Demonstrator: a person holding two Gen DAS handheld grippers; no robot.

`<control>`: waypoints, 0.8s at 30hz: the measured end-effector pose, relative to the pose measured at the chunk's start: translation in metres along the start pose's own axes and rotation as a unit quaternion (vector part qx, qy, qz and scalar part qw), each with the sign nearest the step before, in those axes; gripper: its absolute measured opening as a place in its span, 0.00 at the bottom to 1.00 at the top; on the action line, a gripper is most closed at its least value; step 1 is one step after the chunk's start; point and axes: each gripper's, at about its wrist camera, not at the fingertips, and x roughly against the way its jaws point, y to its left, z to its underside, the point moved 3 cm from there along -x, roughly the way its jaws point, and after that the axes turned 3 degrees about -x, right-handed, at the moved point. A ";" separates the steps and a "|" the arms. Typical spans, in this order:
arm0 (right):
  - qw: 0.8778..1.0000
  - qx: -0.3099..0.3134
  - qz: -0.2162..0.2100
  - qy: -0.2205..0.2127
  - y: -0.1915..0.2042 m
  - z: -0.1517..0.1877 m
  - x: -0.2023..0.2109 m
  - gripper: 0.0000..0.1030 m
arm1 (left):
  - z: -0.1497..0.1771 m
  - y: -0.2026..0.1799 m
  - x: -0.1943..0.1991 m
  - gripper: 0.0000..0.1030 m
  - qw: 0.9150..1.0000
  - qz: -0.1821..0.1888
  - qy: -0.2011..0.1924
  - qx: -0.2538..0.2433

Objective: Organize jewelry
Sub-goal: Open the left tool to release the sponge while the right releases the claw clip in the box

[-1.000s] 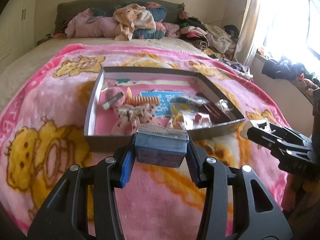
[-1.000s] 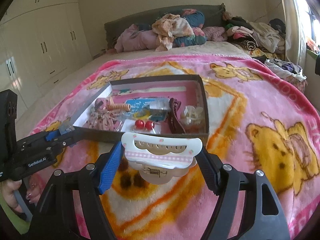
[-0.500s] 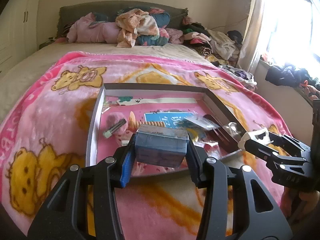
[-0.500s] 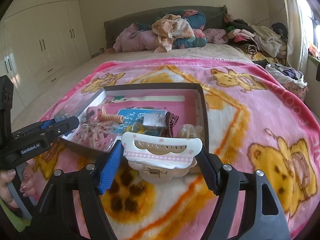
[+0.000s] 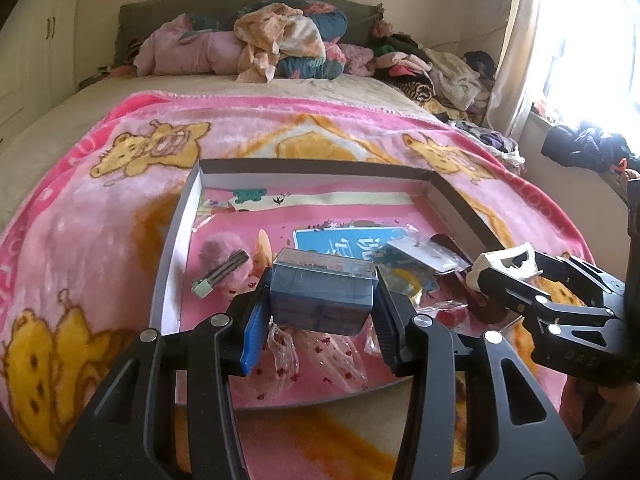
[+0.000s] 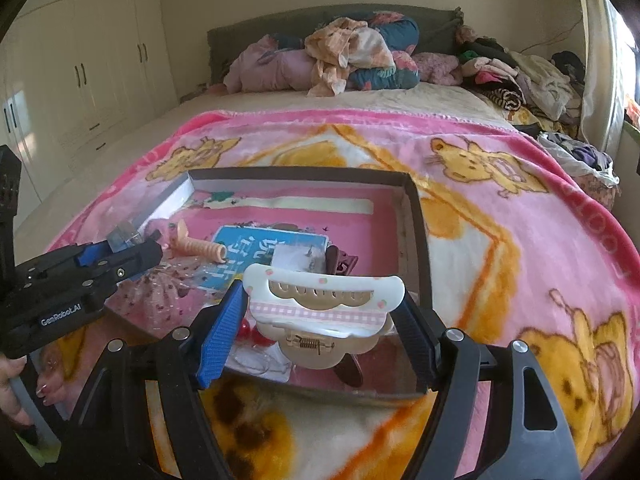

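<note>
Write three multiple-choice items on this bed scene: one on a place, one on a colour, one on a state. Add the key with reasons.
1. Where does the tray rest?
A. on the pink blanket
B. on a wooden desk
C. on the floor

2. What colour is the small box in the left gripper?
A. red
B. blue
C. yellow

3. What is the state of the right gripper?
A. open and empty
B. shut on a white hair claw
C. shut on a spoon

Key: 1 A, the blanket with bears shows all round the tray. 2 B, the box between the pads is blue. 3 B, the hair claw is clamped end to end between the pads.
</note>
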 end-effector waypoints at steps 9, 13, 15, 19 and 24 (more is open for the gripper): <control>1.000 -0.002 -0.006 -0.009 0.002 0.007 0.002 0.79 | 0.010 0.001 -0.006 0.42 1.000 -0.009 0.012 -0.001; 1.000 -0.012 -0.005 -0.027 0.000 0.009 0.016 0.85 | 0.013 0.000 0.003 0.54 1.000 -0.011 0.002 0.000; 0.999 -0.019 0.000 -0.038 -0.001 0.011 0.025 0.87 | 0.014 0.000 0.010 0.59 1.000 -0.015 -0.004 -0.002; 0.997 -0.035 0.001 -0.065 -0.006 0.016 0.045 0.93 | 0.019 -0.001 0.027 0.69 1.000 -0.017 -0.022 -0.002; 0.996 -0.045 0.003 -0.082 -0.010 0.022 0.066 0.94 | 0.025 -0.006 0.046 0.82 0.999 -0.020 -0.039 -0.004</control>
